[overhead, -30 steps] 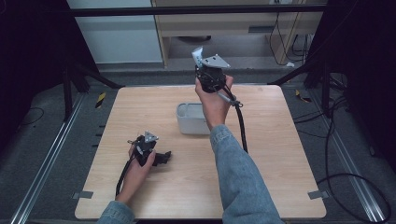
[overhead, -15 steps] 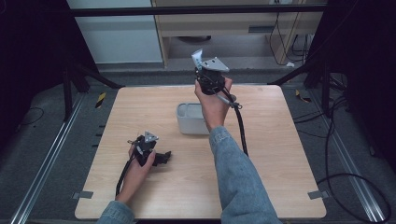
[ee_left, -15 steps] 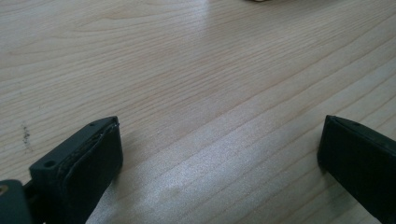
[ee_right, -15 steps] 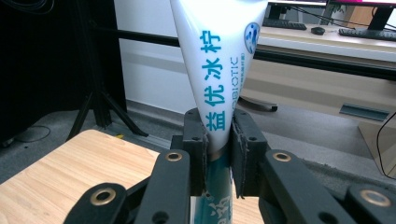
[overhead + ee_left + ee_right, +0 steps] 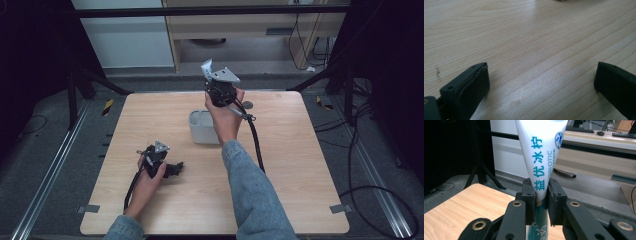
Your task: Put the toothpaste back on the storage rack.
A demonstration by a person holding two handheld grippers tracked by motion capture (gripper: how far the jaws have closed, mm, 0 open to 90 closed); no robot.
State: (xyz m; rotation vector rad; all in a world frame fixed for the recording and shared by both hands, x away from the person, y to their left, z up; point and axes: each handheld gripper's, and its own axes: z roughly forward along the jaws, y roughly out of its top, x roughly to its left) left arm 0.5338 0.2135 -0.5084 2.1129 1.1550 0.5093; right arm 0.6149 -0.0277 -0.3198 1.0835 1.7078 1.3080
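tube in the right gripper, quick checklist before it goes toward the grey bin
1. Right gripper jaws clamped on the white tube: ok.
2. Tube lifted off the wooden table: ok.
3. Tube hanging straight between the jaws, not skewed: ok.
4. Grey bin upright, open top: ok.
5. Bin contents: cannot tell.
6. Left gripper open, low over the table, apart from the bin: ok.

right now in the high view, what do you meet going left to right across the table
left hand-held gripper low on the table, jaws open → grey tub → right hand-held gripper raised, shut on a white tube → small grey disc
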